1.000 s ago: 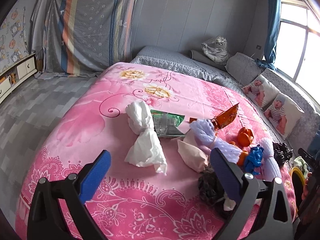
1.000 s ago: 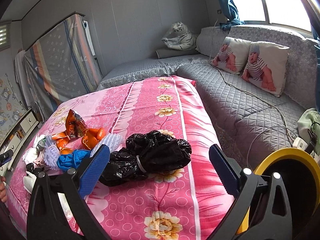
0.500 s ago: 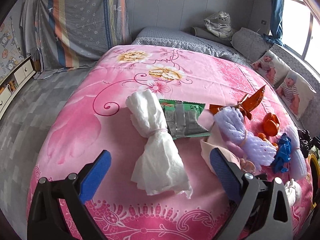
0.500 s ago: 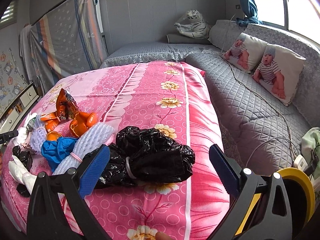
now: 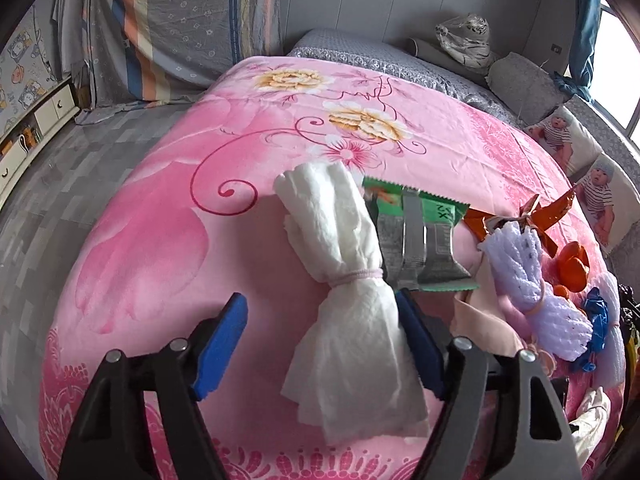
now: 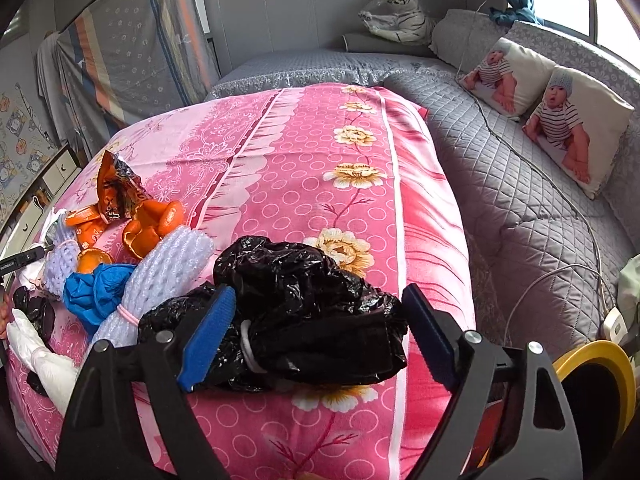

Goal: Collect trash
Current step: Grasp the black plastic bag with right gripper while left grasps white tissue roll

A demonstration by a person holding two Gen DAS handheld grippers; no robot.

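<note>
A white tissue bundle (image 5: pixel 352 296) tied with a pink band lies on the pink bedspread (image 5: pixel 160 240). My left gripper (image 5: pixel 320 344) is open, its blue pads on either side of the bundle's lower half. A green and silver wrapper (image 5: pixel 420 240) lies beside it. A tied black plastic bag (image 6: pixel 308 308) lies near the bed's front edge. My right gripper (image 6: pixel 316 340) is open, with the bag between its fingers. A yellow-rimmed bin (image 6: pixel 596 392) stands at the lower right.
More trash lies in a pile: white foam nets (image 5: pixel 532 292) (image 6: pixel 160 276), orange peel (image 6: pixel 156 224), an orange wrapper (image 6: pixel 116 192), a blue glove (image 6: pixel 96 288). A grey quilted sofa (image 6: pixel 520 184) with baby-print pillows and a cable borders the bed.
My left gripper has moved forward and down onto the white tissue bundle. My right gripper has moved in around the black bag. Both stay open.
</note>
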